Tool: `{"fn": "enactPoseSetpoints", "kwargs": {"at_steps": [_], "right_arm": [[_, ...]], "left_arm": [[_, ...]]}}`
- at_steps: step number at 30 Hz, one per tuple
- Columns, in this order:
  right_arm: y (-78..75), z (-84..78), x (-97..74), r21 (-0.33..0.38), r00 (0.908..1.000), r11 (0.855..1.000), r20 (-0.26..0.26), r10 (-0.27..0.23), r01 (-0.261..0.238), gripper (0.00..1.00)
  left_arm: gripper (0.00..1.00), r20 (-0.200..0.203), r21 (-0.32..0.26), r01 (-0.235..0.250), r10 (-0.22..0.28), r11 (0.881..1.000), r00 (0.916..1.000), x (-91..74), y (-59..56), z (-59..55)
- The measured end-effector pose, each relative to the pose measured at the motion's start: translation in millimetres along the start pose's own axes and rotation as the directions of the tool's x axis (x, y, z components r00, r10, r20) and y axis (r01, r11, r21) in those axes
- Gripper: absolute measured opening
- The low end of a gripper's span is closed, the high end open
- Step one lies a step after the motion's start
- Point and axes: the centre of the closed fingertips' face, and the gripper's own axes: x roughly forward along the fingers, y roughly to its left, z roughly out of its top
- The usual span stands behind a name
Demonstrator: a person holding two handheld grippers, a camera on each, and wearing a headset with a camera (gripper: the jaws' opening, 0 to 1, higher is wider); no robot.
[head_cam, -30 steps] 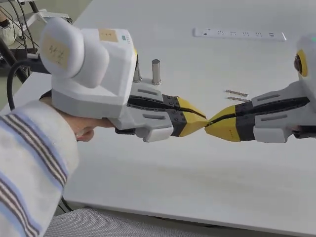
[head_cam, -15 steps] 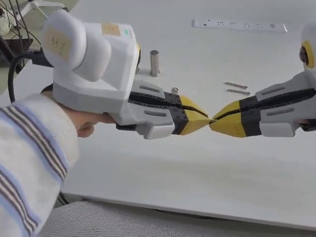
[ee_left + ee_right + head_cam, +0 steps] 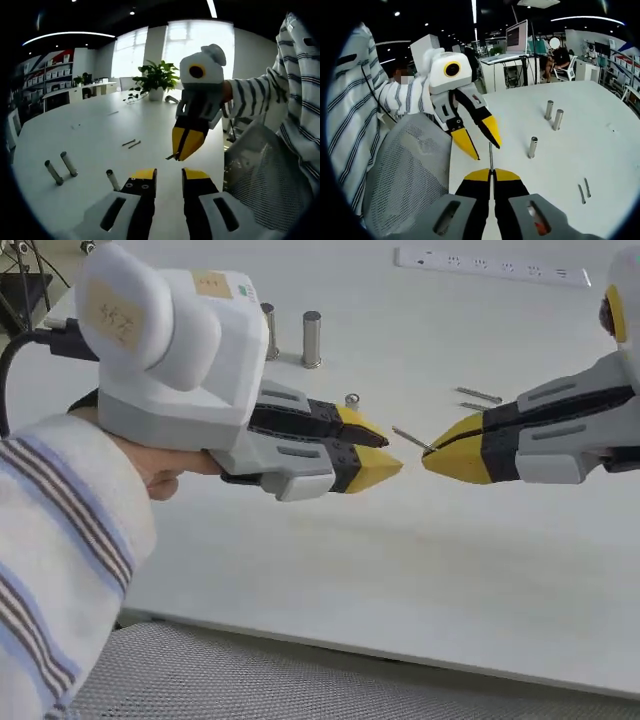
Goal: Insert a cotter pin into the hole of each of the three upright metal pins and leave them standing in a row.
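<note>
**Spotter:** Your left hand-held gripper (image 3: 385, 452) has its jaws spread, with a clear gap between the two yellow tips.

**Checker:** Your right hand-held gripper (image 3: 430, 458) is the opposite. Its jaws are pressed together, pinching a cotter pin (image 3: 410, 438) by one end.

**Spotter:** In your right gripper view that cotter pin runs straight out of the closed tips towards the open jaws of your left hand-held gripper. Its free end is near them but not touching.

**Checker:** You hold both above the counter (image 3: 300, 560), tip facing tip, close but apart.

**Spotter:** The nearest upright metal pin (image 3: 113, 180) stands on the counter just beside your left jaw in the left gripper view. In the head view just its top peeks over that jaw.

**Checker:** The second upright metal pin (image 3: 312, 338) and the third upright metal pin (image 3: 269, 332) stand side by side further back, well apart from the nearest one. I cannot tell whether any of the three has a cotter pin in its hole.

**Spotter:** Two spare cotter pins (image 3: 478, 395) lie flat and side by side on the counter, beyond your right hand-held gripper.

**Checker:** A white power strip (image 3: 490, 267) lies along the far side of the counter, and your striped sleeve (image 3: 60, 560) shows behind your left hand-held gripper.
</note>
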Motion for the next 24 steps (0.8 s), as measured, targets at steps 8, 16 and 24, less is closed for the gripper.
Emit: {"fn": "enactPoseSetpoints", "kwargs": {"at_steps": [8, 16, 24], "right_arm": [[-11.8, -13.0, 10.8, -0.06, 0.99, 0.998, -0.133, -0.045, 0.037, 0.0], [-34.6, -8.5, 18.4, -0.09, 0.9769, 0.994, -0.196, -0.085, 0.068, 0.0], [-59.4, -11.4, 23.6, -0.11, 0.9613, 0.989, -0.247, -0.122, 0.097, 0.0]], "left_arm": [[0.32, 0.042, -0.049, -0.138, 0.14, 0.989, 0.9892, -3.7, 41.1, -1.2], [0.31, 0.082, -0.114, -0.241, 0.251, 0.964, 0.9645, -3.5, 81.9, -0.6], [0.27, 0.038, -0.152, -0.227, 0.235, 0.962, 0.9713, 8.6, 89.5, -22.9]]}}
